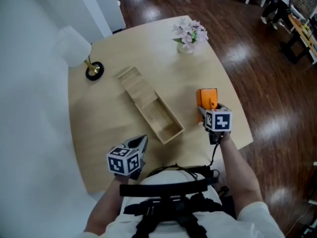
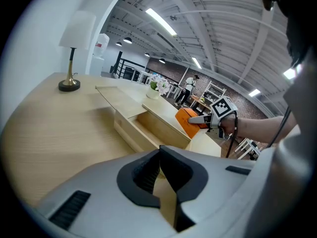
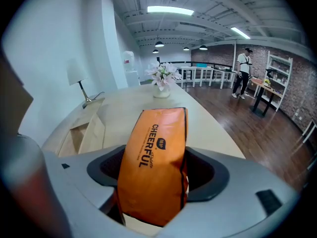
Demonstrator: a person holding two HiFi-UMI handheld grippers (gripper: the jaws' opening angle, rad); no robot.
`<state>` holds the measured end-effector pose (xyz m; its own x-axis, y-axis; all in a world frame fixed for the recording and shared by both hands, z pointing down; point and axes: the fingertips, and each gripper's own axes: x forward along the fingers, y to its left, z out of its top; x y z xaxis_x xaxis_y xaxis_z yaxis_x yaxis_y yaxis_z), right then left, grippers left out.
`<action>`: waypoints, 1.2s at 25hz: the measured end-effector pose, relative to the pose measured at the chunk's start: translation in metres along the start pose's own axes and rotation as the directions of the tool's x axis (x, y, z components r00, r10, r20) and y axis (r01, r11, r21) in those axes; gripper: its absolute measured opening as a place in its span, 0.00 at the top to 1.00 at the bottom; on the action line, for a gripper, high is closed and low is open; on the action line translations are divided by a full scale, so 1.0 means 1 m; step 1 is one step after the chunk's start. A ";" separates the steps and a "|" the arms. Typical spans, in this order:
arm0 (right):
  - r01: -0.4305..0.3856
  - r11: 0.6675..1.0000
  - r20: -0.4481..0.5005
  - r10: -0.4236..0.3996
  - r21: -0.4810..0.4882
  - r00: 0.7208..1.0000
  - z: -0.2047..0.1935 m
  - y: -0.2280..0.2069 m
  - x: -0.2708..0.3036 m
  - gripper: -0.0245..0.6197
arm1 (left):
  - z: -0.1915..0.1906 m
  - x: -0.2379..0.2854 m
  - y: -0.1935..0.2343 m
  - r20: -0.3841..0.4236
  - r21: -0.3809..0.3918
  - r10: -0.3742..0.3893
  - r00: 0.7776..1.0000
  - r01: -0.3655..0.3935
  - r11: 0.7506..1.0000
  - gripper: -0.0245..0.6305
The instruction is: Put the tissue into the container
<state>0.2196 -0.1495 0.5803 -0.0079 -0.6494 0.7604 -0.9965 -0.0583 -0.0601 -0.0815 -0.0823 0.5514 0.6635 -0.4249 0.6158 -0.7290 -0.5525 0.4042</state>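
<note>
At the right near edge of the counter (image 1: 109, 113), the jaws of your right gripper (image 1: 205, 112) are clamped on the sides of the orange tissue pack (image 3: 156, 167), at its near end. Make sure of the hold before you lift, because the soft pack will probably sag. Then carry it left and lower it lengthwise into the open compartment of the wooden box (image 1: 174, 131). Your left gripper (image 2: 159, 155) hovers near the box, jaws together and empty.

My left gripper (image 2: 159, 150) has its jaws pinched together, nothing in them, over the pale table (image 2: 54, 128). Just ahead sits the wooden box (image 2: 148, 128), its lid (image 2: 116, 93) slid partway back. Beyond it, my right gripper (image 2: 197, 120) meets the orange tissue pack (image 2: 185, 122). There's a lamp (image 2: 74, 48) far left and flowers (image 2: 157, 86) behind.
</note>
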 end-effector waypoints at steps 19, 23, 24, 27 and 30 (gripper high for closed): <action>-0.316 0.906 0.030 0.337 -0.281 0.941 0.038 0.186 -0.042 0.39 | -0.007 -0.015 0.014 0.049 -0.053 0.012 0.999 -0.010 0.999 0.97; -0.348 0.884 0.000 0.366 -0.311 0.930 0.029 0.207 -0.038 0.39 | -0.010 -0.019 0.019 0.057 -0.067 0.024 0.998 -0.020 0.998 0.97; -0.355 0.879 -0.010 0.372 -0.317 0.928 0.027 0.211 -0.037 0.39 | -0.011 -0.020 0.020 0.057 -0.070 0.027 0.998 -0.023 0.997 0.97; -0.372 0.866 -0.046 0.379 -0.333 0.924 0.017 0.221 -0.033 0.39 | -0.011 -0.022 0.022 0.061 -0.079 0.032 0.998 -0.027 0.997 0.97; -0.377 0.852 -0.079 0.375 -0.363 0.924 0.006 0.226 -0.028 0.39 | -0.011 -0.023 0.024 0.065 -0.083 0.034 0.997 -0.029 0.996 0.97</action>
<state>-0.0052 -0.1496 0.5417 -0.3872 -0.5614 0.7314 -0.8764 0.4704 -0.1029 -0.1161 -0.0784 0.5544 0.6479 -0.4889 0.5841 -0.7590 -0.4790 0.4409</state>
